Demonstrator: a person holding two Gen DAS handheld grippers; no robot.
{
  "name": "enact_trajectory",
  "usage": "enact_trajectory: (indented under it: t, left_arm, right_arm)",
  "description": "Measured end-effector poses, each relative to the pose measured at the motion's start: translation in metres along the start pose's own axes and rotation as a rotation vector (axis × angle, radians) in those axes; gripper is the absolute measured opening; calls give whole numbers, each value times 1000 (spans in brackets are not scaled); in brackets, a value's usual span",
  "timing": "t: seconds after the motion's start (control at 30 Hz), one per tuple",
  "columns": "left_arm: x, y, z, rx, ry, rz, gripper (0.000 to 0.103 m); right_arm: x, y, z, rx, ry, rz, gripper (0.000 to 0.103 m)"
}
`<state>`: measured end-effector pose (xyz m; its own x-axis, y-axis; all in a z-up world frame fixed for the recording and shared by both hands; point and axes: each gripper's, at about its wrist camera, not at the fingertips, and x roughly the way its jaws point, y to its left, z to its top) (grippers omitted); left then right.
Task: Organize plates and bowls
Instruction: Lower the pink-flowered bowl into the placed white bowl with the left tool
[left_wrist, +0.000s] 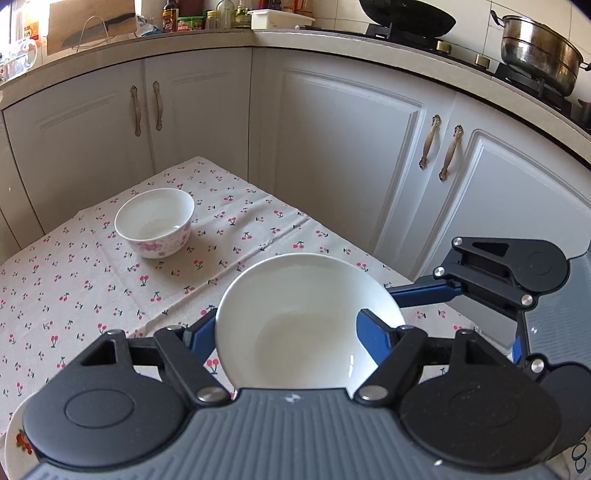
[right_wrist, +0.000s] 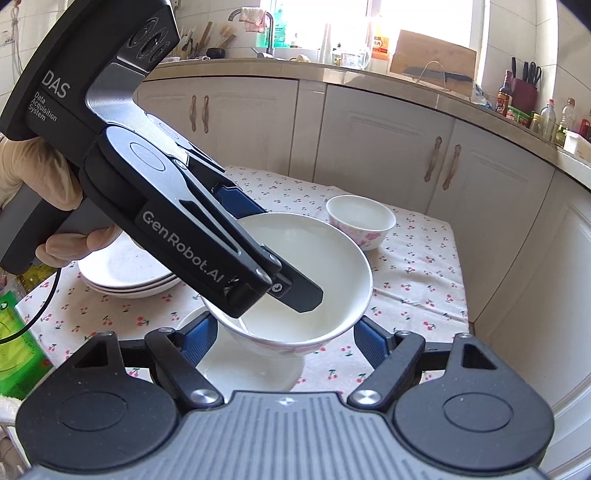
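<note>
The table (left_wrist: 55, 295), covered in a cherry-print cloth, took up most of both views, with a stack of plates (right_wrist: 125, 273) near its left edge in the right wrist view and a small flowered bowl (left_wrist: 155, 221) standing alone toward the far corner. Above the cloth hung the large white bowl (left_wrist: 306, 325), carried off the table over a small white plate (right_wrist: 251, 365) that lay beneath it. The left gripper (left_wrist: 295, 332) held this bowl by its rim, one finger (right_wrist: 299, 291) reaching down inside and the other outside the wall, jaws at a middling width and pressed on the porcelain. The right gripper (right_wrist: 286, 336) pointed down at the same bowl with its blue pads on either side of the lower body; whether those pads truly pressed on it or only flanked it could not be told, as the right pad seemed to stand slightly clear. The likeliest trouble, as I judged it, was a slip: a smooth glazed rim pinched at one spot could pivot and tip, and if the two hands drifted apart the bowl might drop onto the plate below and chip. A gloved hand (right_wrist: 33, 177) gripped the left tool's handle, angled steeply downward across the view.
</note>
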<state>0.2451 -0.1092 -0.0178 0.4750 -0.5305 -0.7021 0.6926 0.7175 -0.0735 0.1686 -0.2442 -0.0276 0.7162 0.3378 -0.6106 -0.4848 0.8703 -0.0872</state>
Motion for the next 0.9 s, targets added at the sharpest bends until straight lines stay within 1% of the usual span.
enact_trajectory:
  t: [0.37,0.9]
  left_arm:
    - [0,4,-26,-32,30,-3,77]
    - [13,4,-40,-33,64,-17,77]
  right_arm:
    - [7,18,-13,10,45,36,84]
    - [14,23,-23,10,87,45,84]
